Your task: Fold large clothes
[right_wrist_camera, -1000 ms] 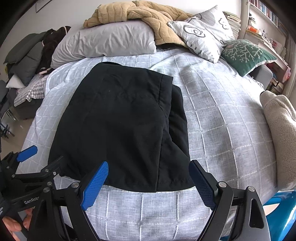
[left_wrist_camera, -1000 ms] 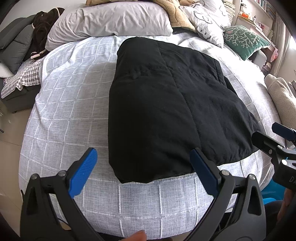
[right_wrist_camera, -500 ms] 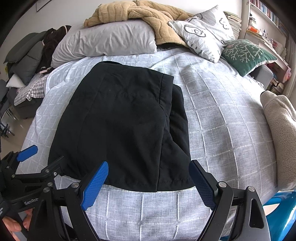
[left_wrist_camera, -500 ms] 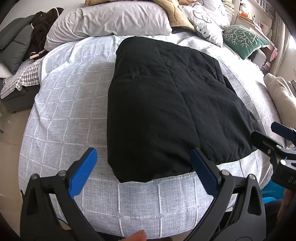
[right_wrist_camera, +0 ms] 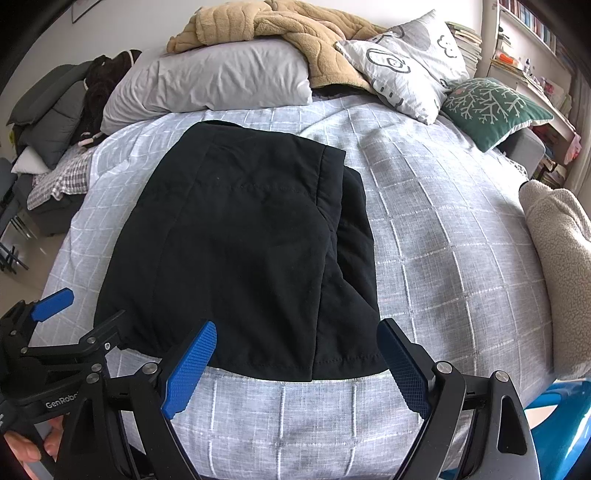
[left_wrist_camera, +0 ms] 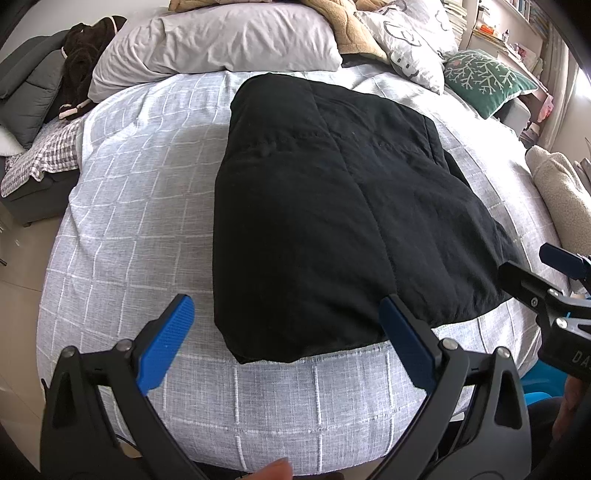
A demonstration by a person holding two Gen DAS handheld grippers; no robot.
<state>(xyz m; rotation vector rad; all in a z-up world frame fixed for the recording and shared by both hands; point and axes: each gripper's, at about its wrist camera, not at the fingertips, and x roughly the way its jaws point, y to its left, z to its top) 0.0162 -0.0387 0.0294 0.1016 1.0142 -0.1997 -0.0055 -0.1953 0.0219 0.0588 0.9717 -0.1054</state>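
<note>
Garment: the black coat [left_wrist_camera: 332,206] lay folded in the middle of the bed [left_wrist_camera: 129,206].
Left claw [left_wrist_camera: 284,336]: wide, empty.
Right claw [right_wrist_camera: 295,354]: wide, empty.
Left to do: maybe one more fold.

Grey pillow [right_wrist_camera: 210,83], tan blanket [right_wrist_camera: 273,27], green cushion [right_wrist_camera: 491,107] on checked bedspread [right_wrist_camera: 443,229].

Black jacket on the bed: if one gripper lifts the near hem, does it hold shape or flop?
The black jacket would probably flop: it lies flat in soft folded layers on the bedspread. The stitched quilting suggests padding, so likely bulky yet light. The under layer showing at its right edge may slide out if only the top layer is pinched.
</note>
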